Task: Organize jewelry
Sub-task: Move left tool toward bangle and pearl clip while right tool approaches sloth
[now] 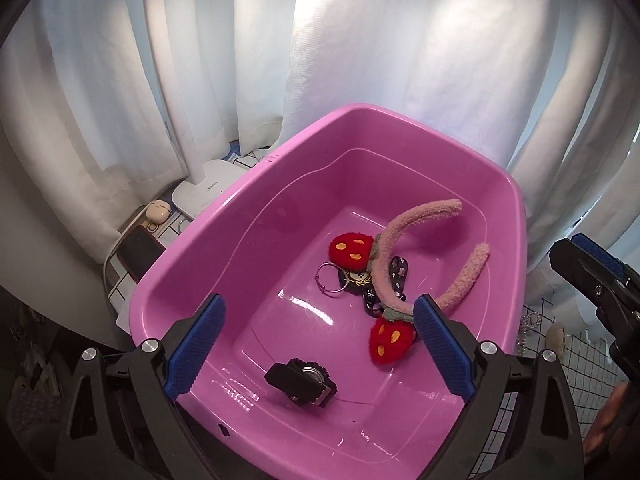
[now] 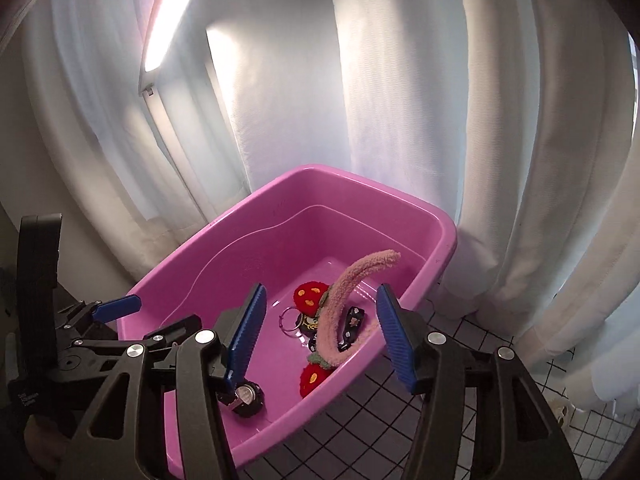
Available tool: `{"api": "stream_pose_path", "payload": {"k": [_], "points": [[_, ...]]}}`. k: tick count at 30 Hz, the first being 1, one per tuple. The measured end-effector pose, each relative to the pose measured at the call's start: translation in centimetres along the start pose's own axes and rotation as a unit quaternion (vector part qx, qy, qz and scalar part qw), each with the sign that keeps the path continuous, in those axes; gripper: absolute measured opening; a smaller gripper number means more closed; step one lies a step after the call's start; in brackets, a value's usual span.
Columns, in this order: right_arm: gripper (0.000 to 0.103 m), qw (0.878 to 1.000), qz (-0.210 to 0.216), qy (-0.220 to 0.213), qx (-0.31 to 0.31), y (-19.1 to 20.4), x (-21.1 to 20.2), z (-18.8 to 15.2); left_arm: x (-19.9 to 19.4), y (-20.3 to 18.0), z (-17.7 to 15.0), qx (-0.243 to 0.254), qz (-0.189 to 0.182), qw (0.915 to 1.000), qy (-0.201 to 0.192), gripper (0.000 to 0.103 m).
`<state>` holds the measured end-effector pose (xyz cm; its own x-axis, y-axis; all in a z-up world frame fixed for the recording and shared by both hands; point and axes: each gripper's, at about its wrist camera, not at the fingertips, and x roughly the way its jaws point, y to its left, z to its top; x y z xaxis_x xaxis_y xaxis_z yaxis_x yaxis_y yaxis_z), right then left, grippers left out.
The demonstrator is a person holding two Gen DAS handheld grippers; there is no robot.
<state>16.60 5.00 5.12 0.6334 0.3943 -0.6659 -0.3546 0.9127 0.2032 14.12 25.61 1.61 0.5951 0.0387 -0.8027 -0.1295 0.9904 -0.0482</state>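
A pink plastic tub (image 1: 224, 216) (image 2: 224, 236) holds a fuzzy pink headband (image 1: 404, 232) (image 2: 344, 288) with two red strawberry plushes (image 1: 350, 250), a key ring (image 1: 330, 278) (image 2: 289, 320) with a dark charm, a black patterned strap (image 1: 396, 276), and a black watch (image 1: 302, 382) (image 2: 246, 398) near the front wall. My left gripper (image 1: 316, 348) is open and empty above the tub's near side. My right gripper (image 2: 320, 332) is open and empty above the tub's near right rim; it also shows at the right edge of the left wrist view (image 1: 592, 272).
A white desk lamp (image 1: 204, 184) (image 2: 172, 28) stands behind the tub's left, with an earbud case (image 1: 157, 212) and a dark phone (image 1: 138, 252) beside it. White curtains hang behind. A grid-patterned tabletop (image 2: 460, 344) lies to the right, with beaded jewelry (image 1: 528, 328).
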Motion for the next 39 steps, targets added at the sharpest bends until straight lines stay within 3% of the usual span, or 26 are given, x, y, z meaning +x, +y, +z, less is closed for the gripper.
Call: {"api": "stream_pose_path", "payload": {"k": [5,11,15,19,23,27,39], "points": [[0.056,0.997,-0.058,-0.003,0.054,-5.1,-5.5,-5.4,-1.9,-4.2,-1.5,0.036,-0.048,0.9981,-0.008,0.093],[0.056,0.983,-0.145,0.014,0.108,-11.9,-10.6,-11.7,-3.7,-10.9,-4.0,0.085,-0.098,0.9914,-0.016,0.093],[0.056,0.978,-0.159,0.033,0.129,-15.7,-11.8,-14.9,-3.7,-15.0,-6.0,0.102,-0.126,0.9867,-0.008,0.094],[0.056,0.98,-0.141,0.052,0.133,-17.9,-11.1,-16.8,-2.9,-17.9,-7.4,0.097,-0.131,0.9866,0.004,0.094],[0.056,0.985,-0.1,0.062,0.126,-18.5,-9.2,-17.7,-0.6,-19.5,-8.5,0.091,-0.118,0.9885,0.025,0.094],[0.056,0.985,-0.087,0.077,0.131,-19.2,-6.9,-18.5,2.1,-20.2,-9.5,0.095,-0.094,0.9902,0.041,0.094],[0.056,0.972,-0.131,0.081,0.178,-22.8,-1.4,-18.7,12.8,-21.6,-9.1,0.116,-0.093,0.9855,0.081,0.094]]}}
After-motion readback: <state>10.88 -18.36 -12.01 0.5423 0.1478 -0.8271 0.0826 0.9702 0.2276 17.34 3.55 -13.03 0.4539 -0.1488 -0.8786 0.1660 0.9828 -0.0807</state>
